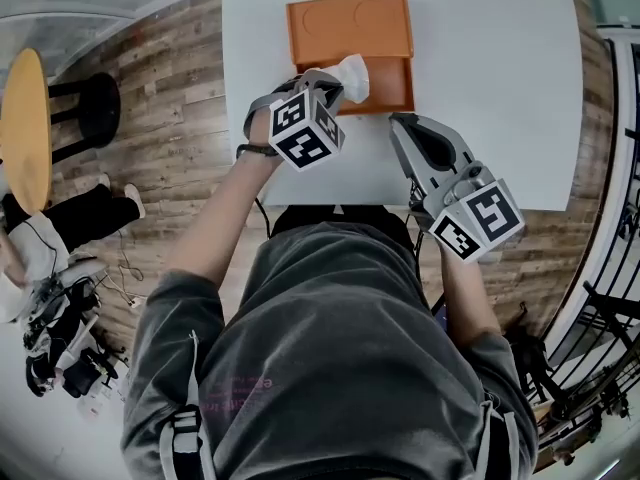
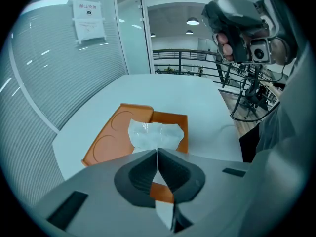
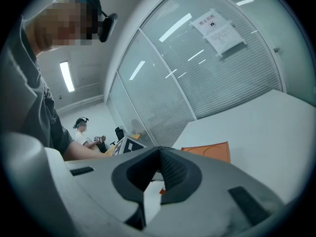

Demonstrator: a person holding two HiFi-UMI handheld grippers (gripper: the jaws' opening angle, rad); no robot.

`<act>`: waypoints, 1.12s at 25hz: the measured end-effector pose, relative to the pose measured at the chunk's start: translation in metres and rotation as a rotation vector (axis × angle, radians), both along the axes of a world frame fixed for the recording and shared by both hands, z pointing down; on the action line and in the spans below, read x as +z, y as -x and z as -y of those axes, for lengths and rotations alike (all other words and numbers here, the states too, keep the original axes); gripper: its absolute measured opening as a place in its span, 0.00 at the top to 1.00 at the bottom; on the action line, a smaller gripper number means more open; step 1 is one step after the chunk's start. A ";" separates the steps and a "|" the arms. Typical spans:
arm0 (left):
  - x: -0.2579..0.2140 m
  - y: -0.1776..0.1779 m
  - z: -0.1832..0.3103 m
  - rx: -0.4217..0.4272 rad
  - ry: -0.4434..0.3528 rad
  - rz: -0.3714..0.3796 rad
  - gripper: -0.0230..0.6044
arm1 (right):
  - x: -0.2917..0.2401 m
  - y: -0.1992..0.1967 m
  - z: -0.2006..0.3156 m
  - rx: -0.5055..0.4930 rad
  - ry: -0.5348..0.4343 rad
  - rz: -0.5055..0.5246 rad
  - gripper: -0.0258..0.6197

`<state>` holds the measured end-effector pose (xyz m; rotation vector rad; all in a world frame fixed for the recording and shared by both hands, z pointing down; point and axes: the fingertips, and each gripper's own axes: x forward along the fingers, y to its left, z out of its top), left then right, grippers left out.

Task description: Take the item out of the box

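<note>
An orange box (image 1: 350, 26) lies open on the white table (image 1: 500, 88), its lid folded flat toward the far side. My left gripper (image 1: 335, 86) hovers over the box's near half, shut on a crumpled clear plastic bag (image 1: 353, 75). In the left gripper view the bag (image 2: 155, 135) sticks out past the closed jaws of the left gripper (image 2: 157, 153), above the box (image 2: 111, 135). My right gripper (image 1: 399, 121) hangs just right of the box's near corner, shut and holding nothing. In its own view the right gripper (image 3: 159, 150) has its jaws together, with the box lid (image 3: 210, 151) beyond.
A round yellow table (image 1: 25, 128) and a black stool (image 1: 95, 103) stand on the wood floor at left, with a seated person (image 1: 45, 228) nearby. A metal railing (image 1: 600, 358) runs along the right. A glass wall with a paper notice (image 2: 89, 21) borders the table.
</note>
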<state>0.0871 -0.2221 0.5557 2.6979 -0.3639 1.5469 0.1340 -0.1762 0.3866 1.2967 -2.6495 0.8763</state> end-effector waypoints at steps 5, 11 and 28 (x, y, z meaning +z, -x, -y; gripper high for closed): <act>-0.021 0.004 0.001 -0.008 -0.027 -0.038 0.94 | -0.008 0.005 0.000 0.008 -0.022 -0.015 0.96; -0.039 0.007 0.008 -0.006 -0.043 -0.069 0.94 | -0.017 0.009 0.003 0.016 -0.036 -0.029 0.96; -0.116 0.014 0.023 -0.017 -0.116 -0.231 0.94 | -0.050 0.017 0.013 0.079 -0.120 -0.070 0.96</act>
